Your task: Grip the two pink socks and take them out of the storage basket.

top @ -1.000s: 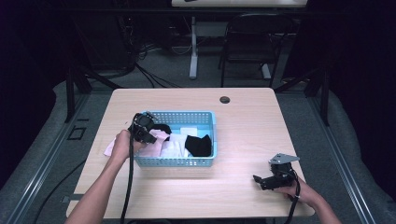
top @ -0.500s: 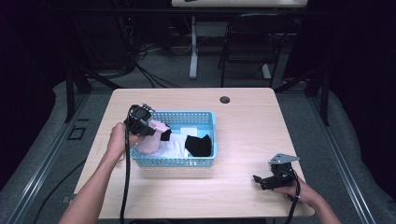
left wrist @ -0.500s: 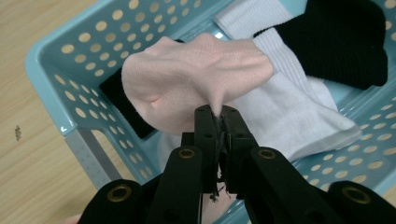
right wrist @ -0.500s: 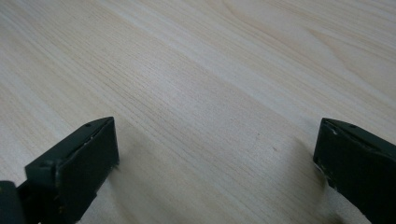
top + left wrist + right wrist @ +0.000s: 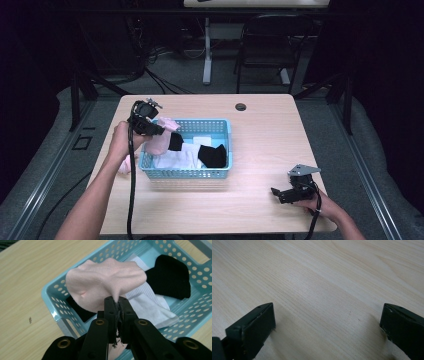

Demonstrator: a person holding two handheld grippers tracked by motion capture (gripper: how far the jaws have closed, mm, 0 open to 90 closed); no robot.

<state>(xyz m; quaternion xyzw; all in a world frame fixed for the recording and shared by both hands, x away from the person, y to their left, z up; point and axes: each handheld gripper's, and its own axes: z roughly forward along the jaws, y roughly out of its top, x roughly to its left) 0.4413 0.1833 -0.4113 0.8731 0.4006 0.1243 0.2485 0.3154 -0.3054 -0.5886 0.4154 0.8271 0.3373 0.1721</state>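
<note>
Left tool pinches a soft pink fabric sock above the left end of the perforated blue plastic basket, apparently for sorting; right tool, jaws spread, rests on the wooden surface.

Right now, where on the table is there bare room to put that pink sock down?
The widest bare patch of table runs between the basket and the right tool. The front strip below the basket is free too. It is crowded inside the basket, with the white sock and black sock, and at its left end, where the left tool holds the pink sock.
</note>
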